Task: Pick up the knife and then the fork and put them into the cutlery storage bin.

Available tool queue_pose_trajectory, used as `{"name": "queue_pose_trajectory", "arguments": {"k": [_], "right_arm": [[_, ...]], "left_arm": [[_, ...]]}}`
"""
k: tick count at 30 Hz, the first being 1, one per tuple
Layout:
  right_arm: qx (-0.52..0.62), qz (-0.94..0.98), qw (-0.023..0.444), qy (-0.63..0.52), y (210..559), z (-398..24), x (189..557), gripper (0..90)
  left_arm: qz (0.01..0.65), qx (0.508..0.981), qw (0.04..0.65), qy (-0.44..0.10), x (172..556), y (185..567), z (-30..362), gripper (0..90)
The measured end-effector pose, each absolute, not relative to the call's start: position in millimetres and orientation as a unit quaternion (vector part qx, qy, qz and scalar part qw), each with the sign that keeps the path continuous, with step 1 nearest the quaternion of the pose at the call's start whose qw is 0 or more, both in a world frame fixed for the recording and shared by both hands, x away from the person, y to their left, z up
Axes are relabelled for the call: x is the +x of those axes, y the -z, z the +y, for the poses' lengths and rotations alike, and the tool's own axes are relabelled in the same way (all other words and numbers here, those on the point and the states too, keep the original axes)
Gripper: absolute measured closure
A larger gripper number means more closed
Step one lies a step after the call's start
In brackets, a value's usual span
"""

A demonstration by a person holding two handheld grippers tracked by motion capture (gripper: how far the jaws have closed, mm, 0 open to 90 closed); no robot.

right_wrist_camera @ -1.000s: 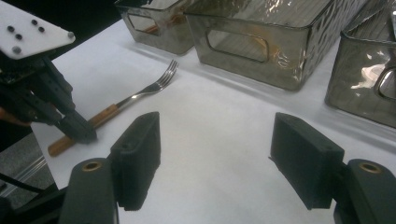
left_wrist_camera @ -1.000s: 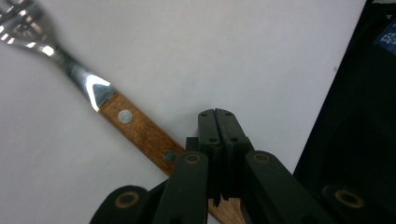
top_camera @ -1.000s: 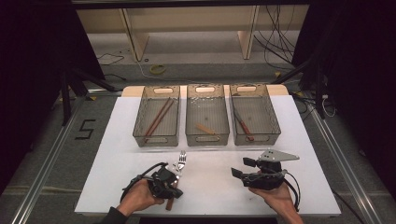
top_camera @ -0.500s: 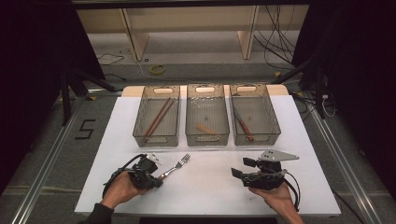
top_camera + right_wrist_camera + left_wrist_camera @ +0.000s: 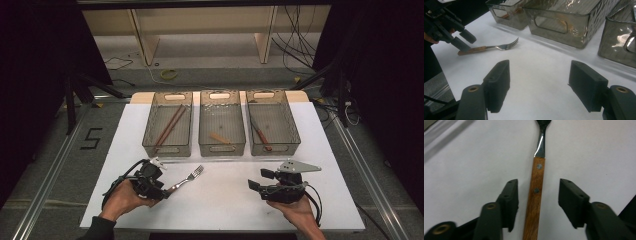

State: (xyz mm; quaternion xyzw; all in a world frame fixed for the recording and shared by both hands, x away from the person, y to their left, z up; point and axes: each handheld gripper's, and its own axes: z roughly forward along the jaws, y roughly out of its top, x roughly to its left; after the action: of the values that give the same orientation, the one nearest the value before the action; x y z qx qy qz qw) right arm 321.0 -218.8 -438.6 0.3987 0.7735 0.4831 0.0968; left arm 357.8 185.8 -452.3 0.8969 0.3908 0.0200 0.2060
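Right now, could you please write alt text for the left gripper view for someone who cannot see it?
A fork with a wooden handle lies on the white table, its handle running up between the left tool's two open black jaws, which have just been opening and stand clear of it on both sides.

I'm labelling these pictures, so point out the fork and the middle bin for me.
fork [image 5: 535, 195], left gripper view, on its wooden handle.
middle bin [image 5: 222, 149], high view, on its near wall.

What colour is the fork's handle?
Warm brown wood with two metal rivets on the fork's handle; clearest in the left gripper view.
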Motion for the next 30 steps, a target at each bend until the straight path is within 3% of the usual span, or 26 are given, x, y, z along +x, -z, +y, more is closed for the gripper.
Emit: {"name": "queue_pose_trajectory", "arguments": {"k": [3,7,18,26,30], "right_arm": [[0.398,0.774,0.096,-0.483,438.7,-218.6,320.9,34.2],[0.398,0.775,0.096,-0.482,439.0,-217.9,320.9,34.2],[0.397,0.775,0.095,-0.482,439.1,-218.5,321.1,34.2],[0.397,0.776,0.096,-0.481,439.0,-217.9,320.9,34.5],[0.397,0.777,0.095,-0.480,439.3,-217.5,321.1,34.6]], "left_arm": [[0.398,0.898,0.188,-0.025,358.0,455.0,186.2,39.5],[0.395,0.901,0.174,-0.030,358.7,460.2,185.2,40.4],[0.359,0.919,0.156,-0.045,355.6,467.6,175.9,61.9],[0.338,0.925,0.163,-0.051,353.6,468.3,174.7,73.8],[0.330,0.928,0.164,-0.057,351.9,468.2,173.7,75.3]]}}
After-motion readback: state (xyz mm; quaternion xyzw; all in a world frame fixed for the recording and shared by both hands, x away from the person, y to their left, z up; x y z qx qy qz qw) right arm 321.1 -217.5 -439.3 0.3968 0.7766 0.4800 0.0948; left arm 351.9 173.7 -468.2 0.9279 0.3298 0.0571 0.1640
